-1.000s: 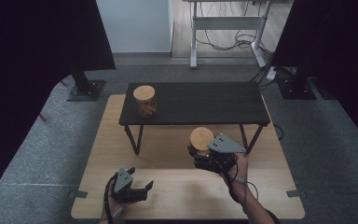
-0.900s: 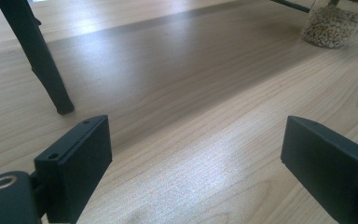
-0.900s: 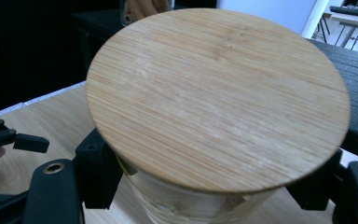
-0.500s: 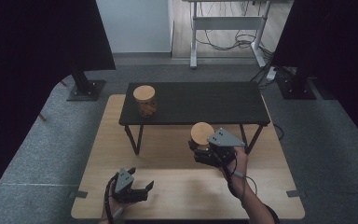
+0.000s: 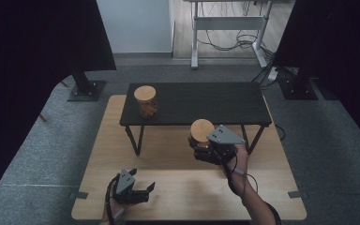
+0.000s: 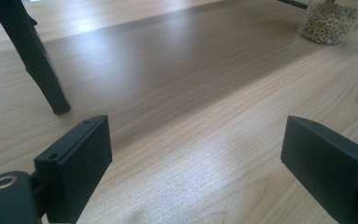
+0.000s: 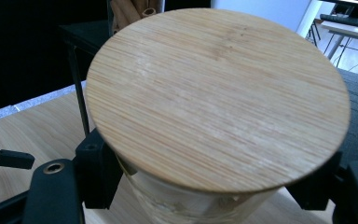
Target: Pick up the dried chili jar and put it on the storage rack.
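Observation:
My right gripper (image 5: 198, 144) is shut on a glass jar (image 7: 186, 207) with a round bamboo lid (image 5: 201, 131), held just in front of the low black table (image 5: 215, 101). In the right gripper view the lid (image 7: 219, 98) lies close, with a black jaw on each side of the glass below it. A second bamboo-lidded jar (image 5: 145, 100) holding brown sticks stands on the black table's left end. My left gripper (image 5: 142, 183) rests open near the wooden board's front edge, nothing between its jaws (image 6: 196, 154). The left gripper view shows the held jar's grain-filled base (image 6: 328, 21).
The black table stands on a light wooden board (image 5: 112, 140); one of its thin legs (image 6: 42, 65) rises close ahead of my left gripper. Grey carpet surrounds the board. Dark curtains, stand bases and a white desk frame (image 5: 225, 28) lie beyond.
My right gripper has carried the jar a little farther from me, toward the black table's front edge. The left gripper has stayed where it was.

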Demonstrator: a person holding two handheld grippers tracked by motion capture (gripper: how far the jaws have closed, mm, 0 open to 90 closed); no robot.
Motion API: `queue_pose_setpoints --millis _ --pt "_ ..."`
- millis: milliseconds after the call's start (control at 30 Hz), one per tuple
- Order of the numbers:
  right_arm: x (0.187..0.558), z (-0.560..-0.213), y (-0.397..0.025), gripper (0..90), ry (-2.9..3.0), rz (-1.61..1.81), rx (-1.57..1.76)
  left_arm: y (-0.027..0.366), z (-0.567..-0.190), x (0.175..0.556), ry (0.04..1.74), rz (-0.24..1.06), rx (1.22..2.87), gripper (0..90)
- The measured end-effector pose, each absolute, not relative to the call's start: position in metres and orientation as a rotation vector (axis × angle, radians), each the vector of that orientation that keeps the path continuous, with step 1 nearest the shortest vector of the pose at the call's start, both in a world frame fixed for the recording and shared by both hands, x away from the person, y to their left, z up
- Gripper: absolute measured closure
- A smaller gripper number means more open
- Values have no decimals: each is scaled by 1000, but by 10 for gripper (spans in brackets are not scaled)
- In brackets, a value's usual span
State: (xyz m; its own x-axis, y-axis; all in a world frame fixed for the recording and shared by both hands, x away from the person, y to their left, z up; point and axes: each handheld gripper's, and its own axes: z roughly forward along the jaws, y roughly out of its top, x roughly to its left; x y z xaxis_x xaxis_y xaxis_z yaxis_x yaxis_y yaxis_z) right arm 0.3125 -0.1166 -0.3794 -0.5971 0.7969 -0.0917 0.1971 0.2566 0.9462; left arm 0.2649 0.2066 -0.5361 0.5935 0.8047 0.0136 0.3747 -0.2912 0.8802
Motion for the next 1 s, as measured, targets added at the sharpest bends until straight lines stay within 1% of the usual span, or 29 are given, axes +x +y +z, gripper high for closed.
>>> queue_pose_setpoints --millis 1000 --pt "322 -367 -115 254 1943 1326 888 204 -537 265 939 577 1908 84"
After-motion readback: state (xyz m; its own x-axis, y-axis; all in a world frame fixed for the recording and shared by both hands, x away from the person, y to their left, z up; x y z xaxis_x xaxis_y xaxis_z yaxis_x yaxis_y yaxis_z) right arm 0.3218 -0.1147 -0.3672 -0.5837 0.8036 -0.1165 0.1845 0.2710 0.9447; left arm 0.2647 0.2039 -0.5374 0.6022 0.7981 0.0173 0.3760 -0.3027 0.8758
